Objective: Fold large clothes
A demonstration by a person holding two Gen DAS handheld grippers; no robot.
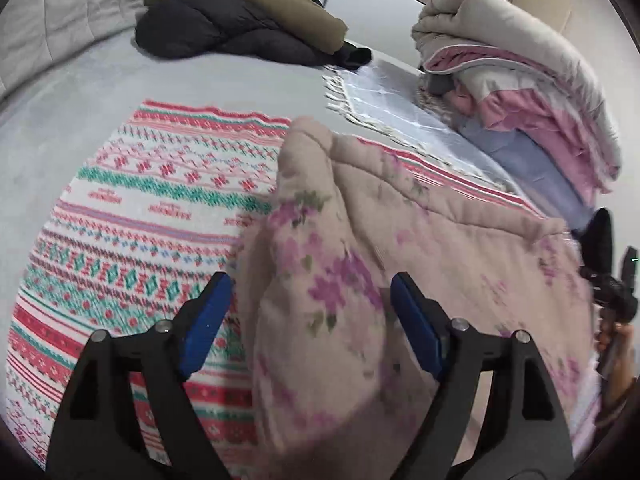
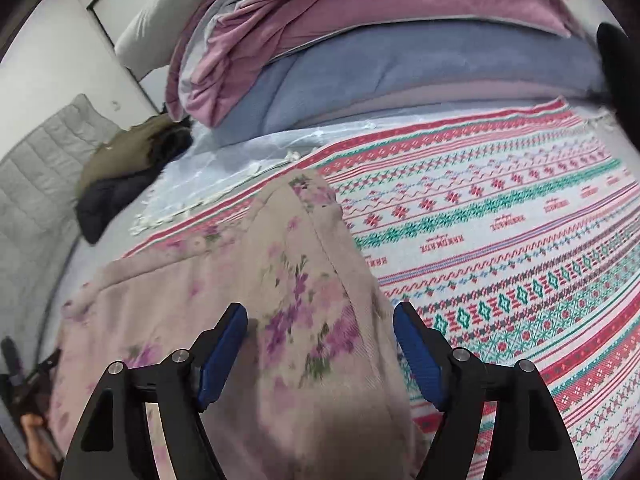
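Left gripper (image 1: 308,320): jaws wide, floral quilt (image 1: 400,248) between, pads clear.
Right gripper (image 2: 320,344): jaws wide over the quilt.
Left view only: right gripper's side, at the quilt's far edge.
Right view only: blanket (image 2: 500,220) text.

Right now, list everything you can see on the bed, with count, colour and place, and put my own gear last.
floral garment: one, beige-pink with purple flowers, bunched on the patterned blanket, running between both grippers' open jaws, pads not pressing
patterned blanket: one, white with red and green bands, spread flat on the bed
fringed cloth: one, pale bluish white, flat beyond the blanket
bedding pile: one stack, beige, pink and blue layers, far right in the left wrist view
jackets: two, one olive, one dark navy, heaped by the headboard
headboard: one, grey, quilted
left gripper: black, blue pads, open
right gripper: black, blue pads, open
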